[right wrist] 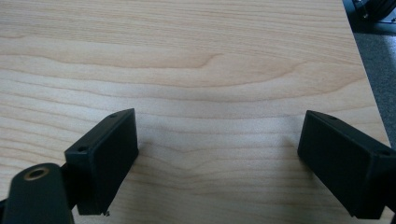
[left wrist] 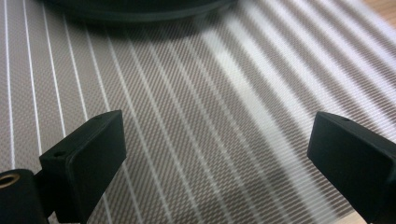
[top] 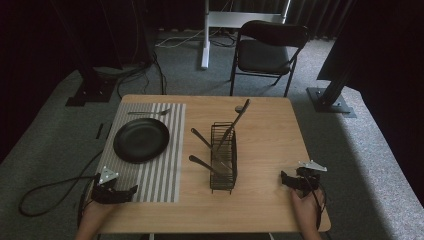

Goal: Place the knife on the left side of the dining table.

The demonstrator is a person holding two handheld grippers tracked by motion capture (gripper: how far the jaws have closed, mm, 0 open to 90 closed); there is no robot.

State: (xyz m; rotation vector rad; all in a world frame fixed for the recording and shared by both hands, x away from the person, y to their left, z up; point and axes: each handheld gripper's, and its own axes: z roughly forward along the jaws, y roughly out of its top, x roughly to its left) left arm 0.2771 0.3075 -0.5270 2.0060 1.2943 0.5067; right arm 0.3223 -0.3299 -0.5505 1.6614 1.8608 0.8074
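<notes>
Dim room, dark curtains, grey carpet. A folding chair (top: 270,47) stands beyond the far edge of a wooden table (top: 265,135).

Left side of table: striped placemat (top: 162,172). A black plate (top: 141,140) sits on it toward the far half; a spoon (top: 149,112) lies across the mat's far end, beyond the plate, apart from it.

Left gripper (top: 114,192) rests at the near left corner, over the mat's near edge, held by the person's left hand (top: 92,217). In the left gripper view its jaws are spread wide with bare mat weave (left wrist: 205,140) between them, pinching nothing; the plate rim (left wrist: 140,9) is at the top of that view.

Centre: black wire rack (top: 223,157), long side running away from the person. Several dark-handled utensils (top: 220,145) lean in it, handles sticking out left and toward the far side.

Right gripper (top: 295,180) sits near the near right corner, in the right hand (top: 306,207). Right gripper view: jaws spread wide over bare wood (right wrist: 210,70), nothing held.
</notes>
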